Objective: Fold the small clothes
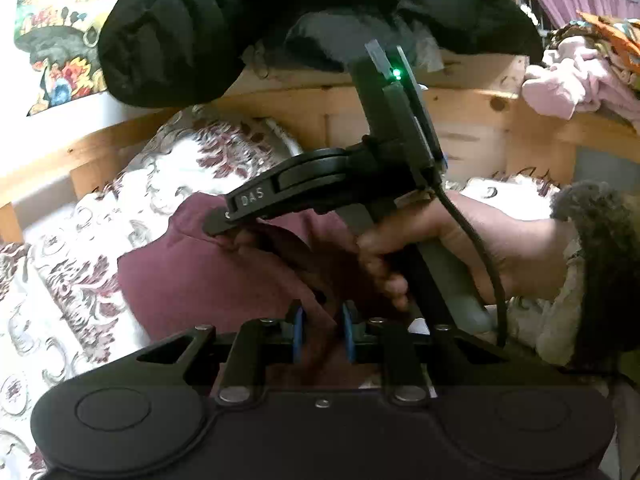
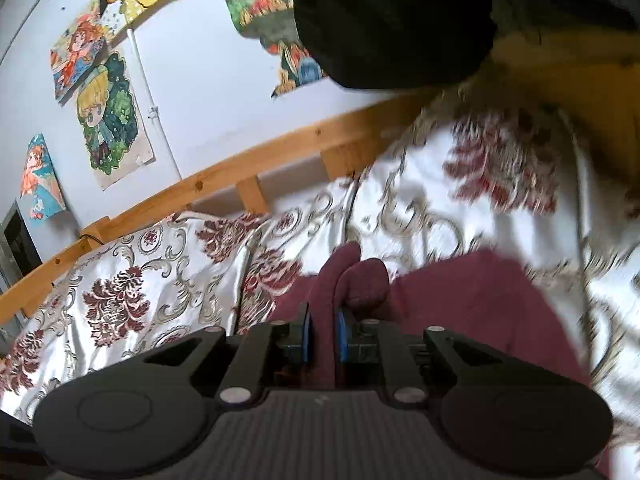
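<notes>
A maroon garment lies on a flowered bedspread. My left gripper is shut on an edge of the garment between its blue pads. In the left wrist view my right gripper is held in a hand just beyond, its tip pinching another part of the garment. In the right wrist view my right gripper is shut on a bunched fold of the maroon garment, which sticks up between the blue pads. The rest of the garment spreads to the right on the bedspread.
A black padded jacket hangs over the wooden bed rail above. Pink clothes are piled at the far right. The wooden bed frame and a wall with posters stand behind the bed.
</notes>
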`<state>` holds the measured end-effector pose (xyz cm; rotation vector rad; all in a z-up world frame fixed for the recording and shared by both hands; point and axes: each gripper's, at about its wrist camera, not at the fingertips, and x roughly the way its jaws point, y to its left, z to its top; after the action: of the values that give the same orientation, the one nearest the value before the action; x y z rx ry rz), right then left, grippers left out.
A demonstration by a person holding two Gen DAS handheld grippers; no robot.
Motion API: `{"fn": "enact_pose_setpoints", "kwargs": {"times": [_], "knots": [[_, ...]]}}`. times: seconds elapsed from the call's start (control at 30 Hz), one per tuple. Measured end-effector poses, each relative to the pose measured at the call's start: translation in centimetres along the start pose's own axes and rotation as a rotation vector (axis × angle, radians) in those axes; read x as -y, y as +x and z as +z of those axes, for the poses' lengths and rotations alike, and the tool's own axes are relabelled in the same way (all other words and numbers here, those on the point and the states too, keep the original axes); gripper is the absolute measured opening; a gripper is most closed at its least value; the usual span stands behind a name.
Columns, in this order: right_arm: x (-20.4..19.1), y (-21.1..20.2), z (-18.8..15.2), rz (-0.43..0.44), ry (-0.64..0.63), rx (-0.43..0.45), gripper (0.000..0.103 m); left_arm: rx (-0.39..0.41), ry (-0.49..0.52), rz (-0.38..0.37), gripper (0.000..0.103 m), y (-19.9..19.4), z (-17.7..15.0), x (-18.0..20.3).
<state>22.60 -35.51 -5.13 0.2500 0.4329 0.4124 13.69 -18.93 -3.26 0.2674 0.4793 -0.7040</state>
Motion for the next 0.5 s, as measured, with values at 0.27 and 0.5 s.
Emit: {"fn": "enact_pose_setpoints", "kwargs": {"times": [0.27, 0.5], "knots": [[1.1, -1.7, 1.1, -0.028, -0.023, 0.041, 0.015, 0.03, -0.042, -0.034, 0.021, 1.5, 0.8, 1.4], [2.7, -2.8, 1.9, -0.068, -0.027, 0.067, 0.015, 0.054, -0.068, -0.073, 0.021, 3.3, 1.8, 2.5]]}}
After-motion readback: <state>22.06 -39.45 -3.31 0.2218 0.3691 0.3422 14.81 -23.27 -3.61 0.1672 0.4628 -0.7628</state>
